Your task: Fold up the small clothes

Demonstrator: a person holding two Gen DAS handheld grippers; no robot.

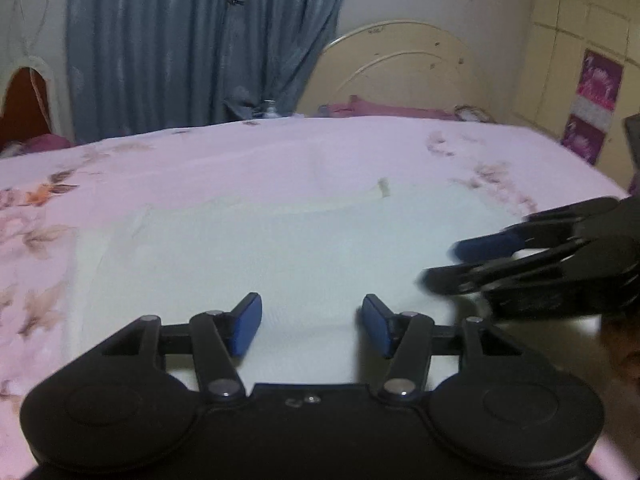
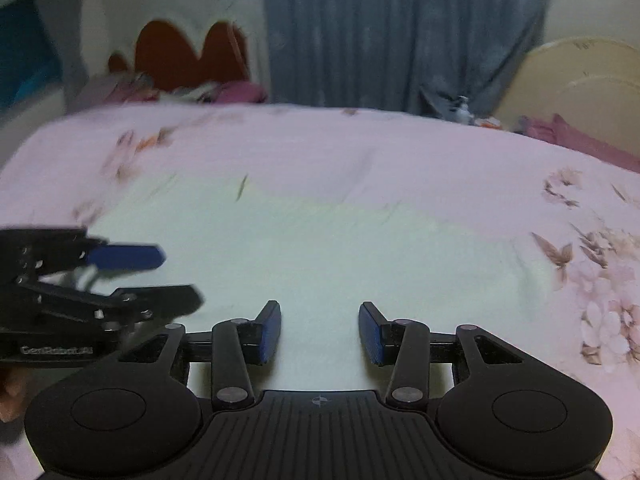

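A pale white small garment (image 1: 288,248) lies flat on the pink floral bedsheet (image 1: 120,160); it also shows in the right wrist view (image 2: 320,248). My left gripper (image 1: 311,326) is open and empty, its blue pads over the garment's near edge. My right gripper (image 2: 320,332) is open and empty over the same near edge. The right gripper shows at the right of the left wrist view (image 1: 444,266), open. The left gripper shows at the left of the right wrist view (image 2: 176,276), open.
A cream headboard (image 1: 400,68) and pink pillows (image 1: 384,110) stand at the bed's far end. Blue curtains (image 1: 192,40) hang behind. A cream wardrobe (image 1: 576,52) stands at the right. Red chair backs (image 2: 180,56) and clutter sit beyond the bed.
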